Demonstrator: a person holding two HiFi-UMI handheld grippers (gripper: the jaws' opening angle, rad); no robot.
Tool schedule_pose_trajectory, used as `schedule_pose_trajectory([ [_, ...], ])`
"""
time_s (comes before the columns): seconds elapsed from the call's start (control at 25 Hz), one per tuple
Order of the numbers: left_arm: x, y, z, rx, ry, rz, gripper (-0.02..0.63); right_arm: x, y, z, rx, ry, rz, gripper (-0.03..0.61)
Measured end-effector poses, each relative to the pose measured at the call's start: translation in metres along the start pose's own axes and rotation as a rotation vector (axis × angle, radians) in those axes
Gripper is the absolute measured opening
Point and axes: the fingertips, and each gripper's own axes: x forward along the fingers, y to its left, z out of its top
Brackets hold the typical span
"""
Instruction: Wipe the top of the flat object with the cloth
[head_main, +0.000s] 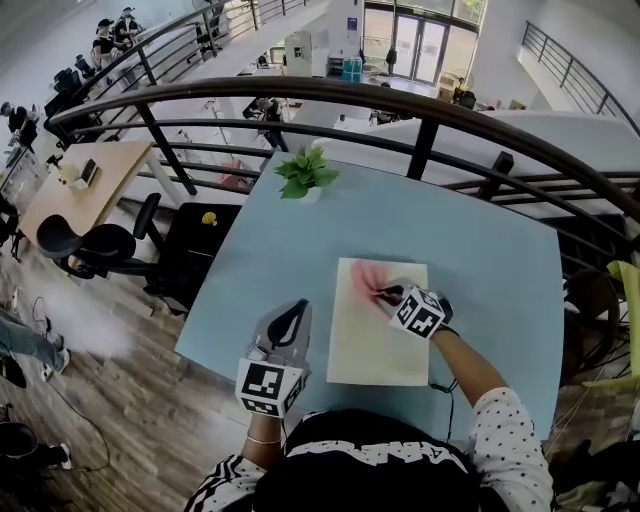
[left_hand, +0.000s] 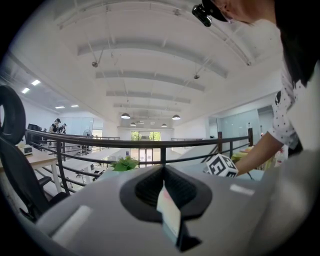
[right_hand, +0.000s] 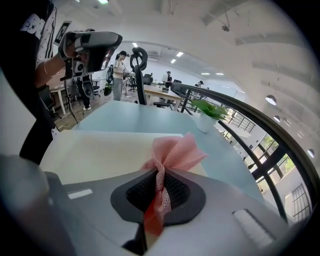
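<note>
"Where's the cloth, then?"

"The pink mesh cloth (right_hand: 175, 152) is in the right gripper (right_hand: 159, 192). Its jaws are pinching a twisted stretch of it, and the loose end fans out ahead of them."

"And the thing to be wiped?"

"The flat cream rectangular board (head_main: 375, 345) lies on the pale blue worktop (head_main: 480, 260), long side running away from the person. The cloth is down on the board's far end, toward its left side, with the right gripper angled in over it."

"What about the other hand?"

"The left gripper (head_main: 297, 308) is held just off the board's left edge, over the near left part of the worktop, apart from both board and cloth. Its jaws are pressed together with nothing between them."

"Anything else on there?"

"A small green potted plant (head_main: 305, 172) at the far edge, right by the curved black railing (head_main: 420, 150)."
</note>
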Motion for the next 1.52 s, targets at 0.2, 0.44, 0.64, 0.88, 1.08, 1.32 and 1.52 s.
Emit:
schedule_pose_trajectory([
  [0.2,-0.001,-0.009,-0.001,-0.004,0.005,-0.001,0.0,-0.004,0.014,0.001,-0.007,-0.011,0.028,0.018],
  [0.44,0.001,-0.026,0.002,-0.004,0.009,-0.001,0.0,-0.013,0.036,0.0,-0.04,-0.021,0.081,0.018],
  [0.64,-0.002,-0.037,0.002,-0.008,0.017,0.002,0.0,-0.02,0.057,0.0,-0.067,-0.029,0.122,0.018],
  [0.88,-0.006,-0.047,0.003,-0.018,0.022,0.011,0.0,-0.029,0.08,0.0,-0.086,-0.04,0.153,0.018],
  [1.08,-0.008,-0.058,0.007,-0.017,0.018,0.007,0.0,-0.039,0.105,0.0,-0.09,-0.05,0.197,0.019],
  [1.32,-0.007,-0.066,0.013,-0.008,0.017,0.003,0.0,-0.05,0.127,0.0,-0.108,-0.056,0.242,0.02],
  [1.52,-0.005,-0.072,0.016,0.002,0.018,-0.004,0.0,-0.056,0.141,-0.001,-0.096,-0.071,0.27,0.02],
])
